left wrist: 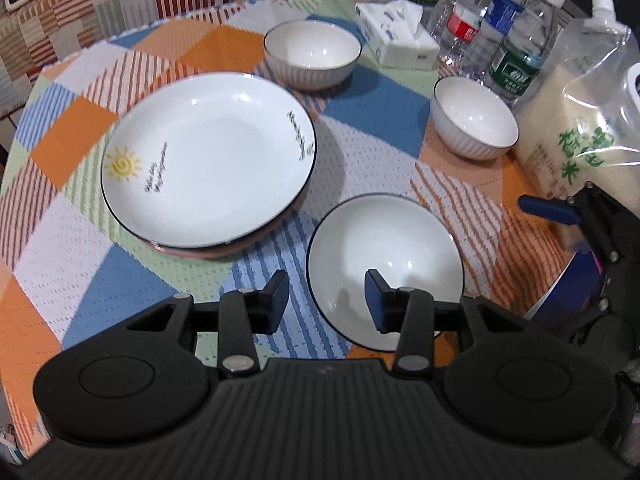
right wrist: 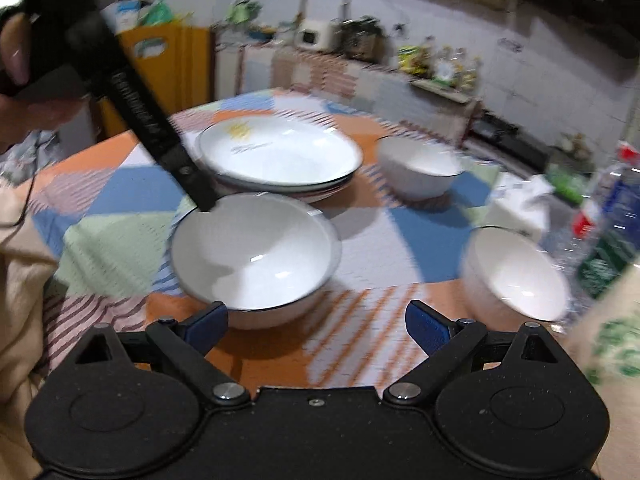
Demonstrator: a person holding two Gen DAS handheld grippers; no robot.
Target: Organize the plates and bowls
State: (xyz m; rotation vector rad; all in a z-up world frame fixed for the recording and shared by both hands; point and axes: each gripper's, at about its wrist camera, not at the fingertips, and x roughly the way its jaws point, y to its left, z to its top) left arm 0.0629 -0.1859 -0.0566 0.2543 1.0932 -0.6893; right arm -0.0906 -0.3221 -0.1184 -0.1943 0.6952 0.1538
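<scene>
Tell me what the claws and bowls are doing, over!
Left claw open, straddling near bowl's rim. Right claw open, empty. Plates stacked; two bowls loose. Nothing blocking.

Shiny smooth white plates (left wrist: 208, 156) and bowls (left wrist: 384, 256), bumpy woven cloth (left wrist: 372, 152) on the table, clear plastic bottles (left wrist: 516, 52), soft paper tissue pack (left wrist: 396, 36), crinkly clear plastic bag (left wrist: 580, 128), dull black plastic gripper (left wrist: 327, 300)

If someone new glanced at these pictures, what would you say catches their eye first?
Most striking is the big white plate with a yellow sun, topping a stack left of centre on the bright patchwork tablecloth. Three white bowls surround it, the nearest bowl straddled by the open left claw. Water bottles crowd the far right.
</scene>
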